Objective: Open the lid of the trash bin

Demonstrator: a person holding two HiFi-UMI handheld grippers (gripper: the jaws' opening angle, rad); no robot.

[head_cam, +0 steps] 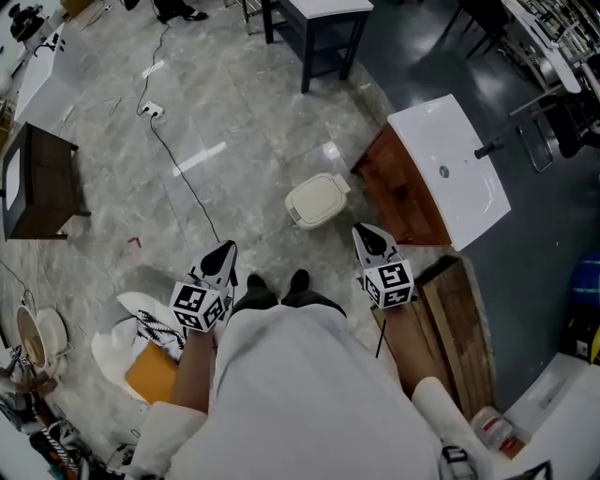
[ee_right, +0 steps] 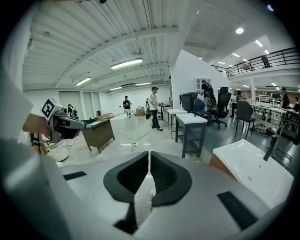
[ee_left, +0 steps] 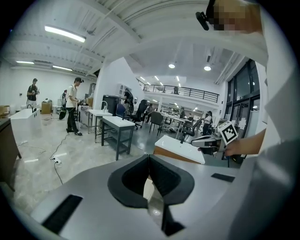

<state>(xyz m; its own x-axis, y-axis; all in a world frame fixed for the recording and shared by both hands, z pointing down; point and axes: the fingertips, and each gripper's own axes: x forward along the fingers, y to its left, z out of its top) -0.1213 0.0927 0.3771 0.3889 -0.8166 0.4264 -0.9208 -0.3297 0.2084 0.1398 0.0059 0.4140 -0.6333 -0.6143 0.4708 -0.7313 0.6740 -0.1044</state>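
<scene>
The trash bin (head_cam: 318, 200) is a small cream bin on the grey floor just ahead of my feet, with its lid down. My left gripper (head_cam: 228, 247) hangs to the bin's lower left and my right gripper (head_cam: 361, 231) to its lower right. Both are held at waist height, well apart from the bin. In the left gripper view the dark jaws of my left gripper (ee_left: 149, 157) meet at the tip with nothing between them. In the right gripper view my right gripper (ee_right: 149, 154) stands the same way. Both point level across the room, over the bin.
A white sink top on a wooden cabinet (head_cam: 448, 173) stands right of the bin, with wooden boards (head_cam: 457, 330) nearer me. A dark table (head_cam: 320, 28) is ahead, a dark desk (head_cam: 34, 180) at left. A cable (head_cam: 180, 169) crosses the floor. Bags (head_cam: 141, 349) lie at lower left.
</scene>
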